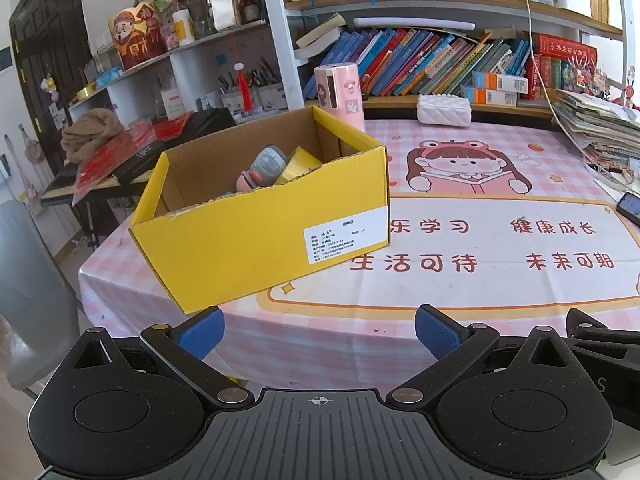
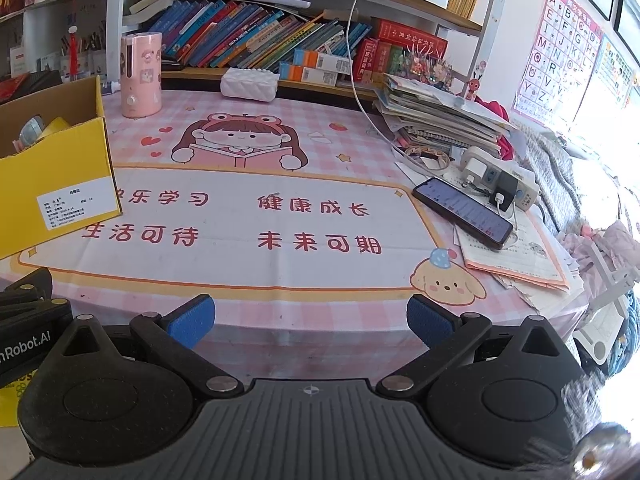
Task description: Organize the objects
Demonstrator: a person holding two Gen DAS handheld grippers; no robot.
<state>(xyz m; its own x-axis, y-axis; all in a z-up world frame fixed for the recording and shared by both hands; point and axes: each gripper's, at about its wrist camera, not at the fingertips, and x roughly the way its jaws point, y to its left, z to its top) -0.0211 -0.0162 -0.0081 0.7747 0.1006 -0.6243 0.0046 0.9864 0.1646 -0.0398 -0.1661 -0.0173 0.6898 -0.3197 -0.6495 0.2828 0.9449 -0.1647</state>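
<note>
While both tools hang back at the near edge of the table, the left gripper and the right gripper stand with their blue-padded jaws spread wide and nothing between them. Just beyond the left one sits the yellow cardboard box, open-topped, at the table's left corner; inside it lie a grey-and-pink toy and a yellow packet, which suggests the sorting is largely done. The printed pink tablecloth in front of the right gripper is bare across its middle. What may remain lies farther off: a dark phone resting on papers to the right, beside a power strip with chargers plugged in, a slumped stack of notebooks behind them, and, at the back edge below the bookshelf, a pink cylindrical humidifier and a white quilted case.
</note>
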